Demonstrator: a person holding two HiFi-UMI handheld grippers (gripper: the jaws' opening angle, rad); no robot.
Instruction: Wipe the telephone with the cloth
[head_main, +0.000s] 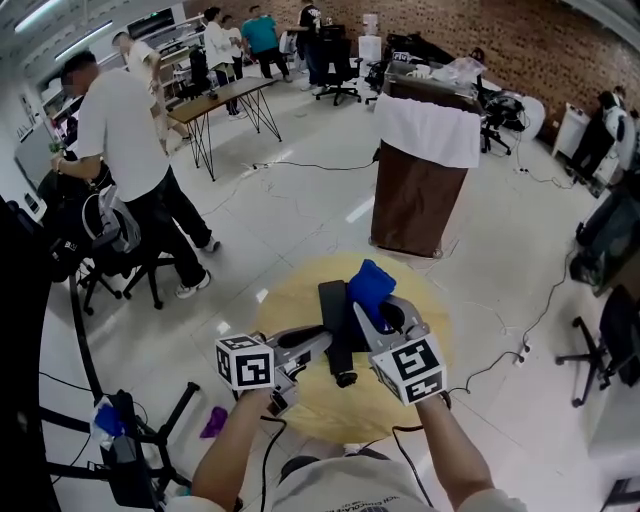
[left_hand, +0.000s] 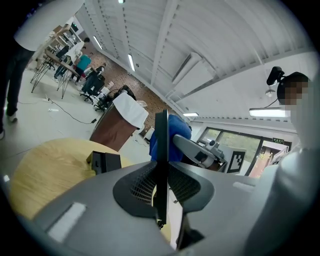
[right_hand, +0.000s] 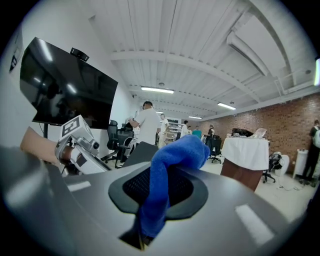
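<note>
The telephone (head_main: 335, 330) is a slim, flat black slab with no visible markings. In the head view it runs lengthwise away from the person, over the round wooden table (head_main: 300, 410). In the left gripper view, the telephone (left_hand: 161, 165) appears edge-on as a thin dark vertical line. Whether it rests on the table cannot be determined.

The cloth (head_main: 371, 283) is bright blue and bunched into a soft wad. It sits at the right side of the telephone's far end. Contact between the two cannot be confirmed.

Left gripper (head_main: 325, 345): jaws closed on the telephone, one ribbed pad pressing each flat face. It approaches from the left at a near-level attitude, marker cube toward the person.

Right gripper (head_main: 372, 312): jaws clamped on the cloth (right_hand: 165, 170), which is pinched low between the pads and bulges out above and ahead of them. It points away from the person, just right of the telephone.

Both forearms enter from the lower edge of the head view, and the two grippers converge over the table centre.

A small black block (left_hand: 105, 161) stands on the table (left_hand: 45, 170), left of the telephone.
</note>
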